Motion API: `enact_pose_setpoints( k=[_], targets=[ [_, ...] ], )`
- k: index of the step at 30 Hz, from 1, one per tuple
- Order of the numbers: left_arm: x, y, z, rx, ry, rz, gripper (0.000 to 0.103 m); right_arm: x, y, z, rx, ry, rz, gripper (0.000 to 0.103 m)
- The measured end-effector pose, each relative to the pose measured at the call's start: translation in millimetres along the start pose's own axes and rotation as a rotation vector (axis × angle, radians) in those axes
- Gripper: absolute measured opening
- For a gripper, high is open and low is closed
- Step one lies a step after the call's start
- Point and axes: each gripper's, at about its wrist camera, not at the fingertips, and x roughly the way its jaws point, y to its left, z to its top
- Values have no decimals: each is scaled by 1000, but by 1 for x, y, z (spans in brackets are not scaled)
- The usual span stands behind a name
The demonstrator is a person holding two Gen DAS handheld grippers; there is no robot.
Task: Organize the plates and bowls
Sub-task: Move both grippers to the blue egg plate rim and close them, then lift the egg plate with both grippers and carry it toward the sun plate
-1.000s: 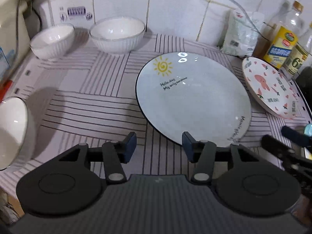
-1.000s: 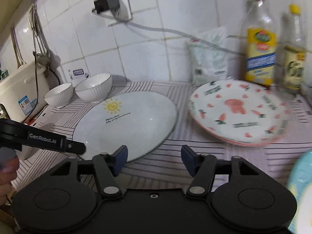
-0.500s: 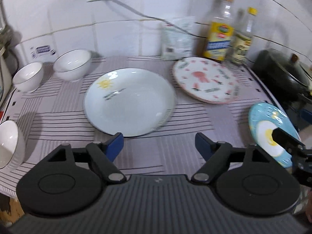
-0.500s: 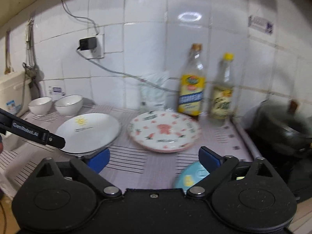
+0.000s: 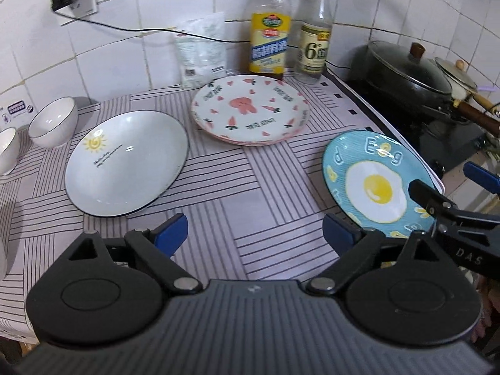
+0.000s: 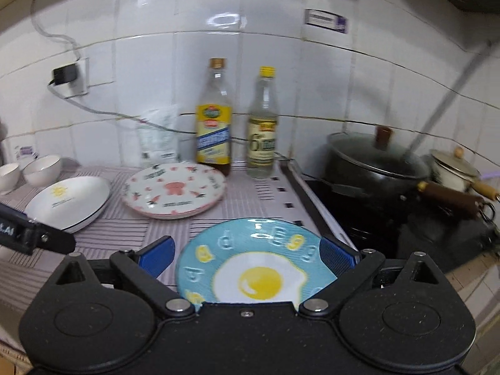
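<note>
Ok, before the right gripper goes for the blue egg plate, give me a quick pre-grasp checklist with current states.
1. right gripper open, nothing held: ok; jaws just opened wide.
2. blue egg plate lined up between its jaws: ok, in the right wrist view.
3. Pads clear of the plate rim: cannot tell; the right-hand pad looks close.
4. left gripper open, empty, over bare tablecloth: ok; just opened.
5. Plate top free of other dishes: ok.
6. Plate fully on the counter, near the stove edge: cannot tell.
</note>
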Motion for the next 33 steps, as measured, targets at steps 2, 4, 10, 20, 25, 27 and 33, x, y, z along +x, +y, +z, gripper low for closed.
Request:
enact_pose_setpoints(
  k=[2, 4, 10, 20, 25, 27, 33],
  targets=[
    [3, -9, 1, 16, 10, 1, 95, -1, -7, -4, 20, -10, -8, 101],
    [4, -16, 2, 25, 12, -1, 95, -3, -17, -8, 57, -20, 18, 101],
    [14, -41, 5, 68, 24, -22, 97, -4, -33, -14, 69, -17, 34, 101],
    [49, -66, 6, 52, 87, -21, 97, 15, -54, -28, 76, 46, -23, 100],
    [70, -68, 9, 16, 105, 1, 97, 38, -61, -35, 79, 132, -60, 98],
    [77, -71, 10, 11, 102, -3, 96, 43, -65, -38, 88, 139, -58, 95],
    [96, -76, 8, -39, 95, -108, 88, 58, -78, -47, 149, 157, -73, 87]
  ],
)
